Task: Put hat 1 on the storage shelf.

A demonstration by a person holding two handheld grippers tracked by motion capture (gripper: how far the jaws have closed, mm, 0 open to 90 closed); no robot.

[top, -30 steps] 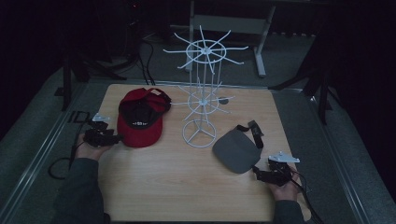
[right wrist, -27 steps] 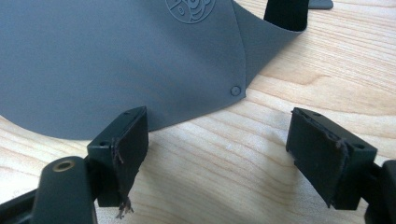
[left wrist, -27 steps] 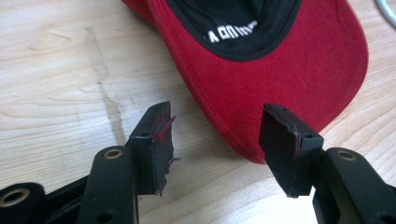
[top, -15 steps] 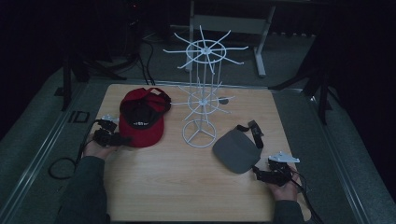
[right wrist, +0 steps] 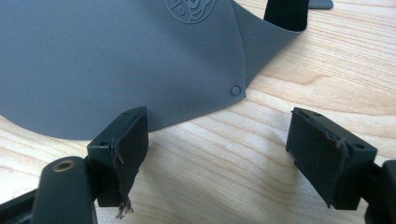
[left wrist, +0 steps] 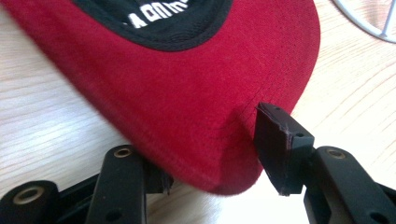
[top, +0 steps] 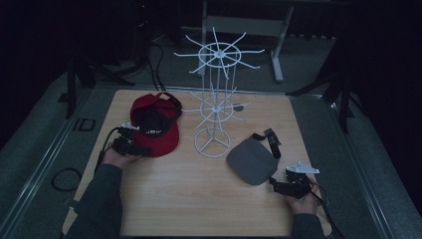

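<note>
Left gripper (left wrist: 210,154) jaws apart, straddling red cap (left wrist: 187,93) brim edge: close squarely, deep. Right gripper (right wrist: 217,154) jaws apart, grey cap (right wrist: 116,60) just ahead.

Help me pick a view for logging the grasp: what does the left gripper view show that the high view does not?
Left gripper view: the red cap's brim lies between the open jaws of the left gripper, with white lettering on its black lining. High view: the white wire rack, the grey cap, the right gripper. Both: the red cap on the wooden table.
</note>
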